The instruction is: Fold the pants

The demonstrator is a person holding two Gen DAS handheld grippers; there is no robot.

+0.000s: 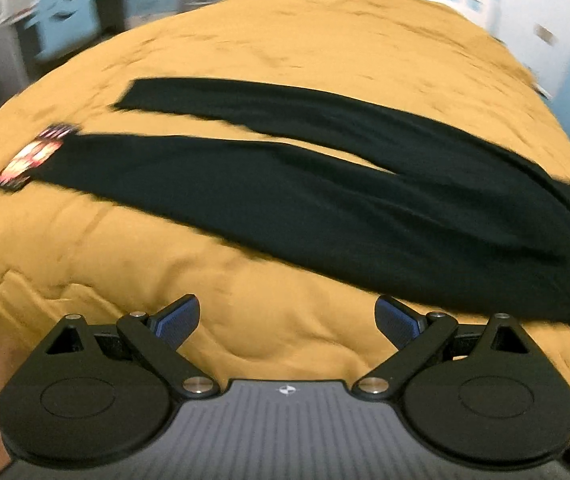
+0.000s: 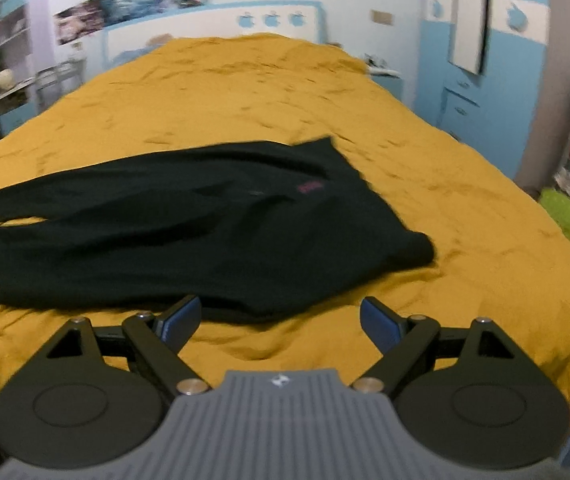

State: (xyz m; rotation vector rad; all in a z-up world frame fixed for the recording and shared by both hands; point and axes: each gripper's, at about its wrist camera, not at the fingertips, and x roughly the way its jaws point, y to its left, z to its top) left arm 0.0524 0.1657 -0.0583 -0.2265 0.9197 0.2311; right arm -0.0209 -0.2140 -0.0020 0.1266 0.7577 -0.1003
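Left gripper [image 1: 287, 318]: jaws spread wide, nothing between them, held above the yellow bedspread [image 1: 245, 40]. The black pants [image 1: 325, 200] lie flat ahead of it and to its right, legs parted, their ends off to its left beside a small printed card [image 1: 31, 156].

Right gripper [image 2: 280, 319]: likewise wide apart and empty. The pants' waist end [image 2: 325, 208] lies just ahead of its fingertips, reaching leftward.
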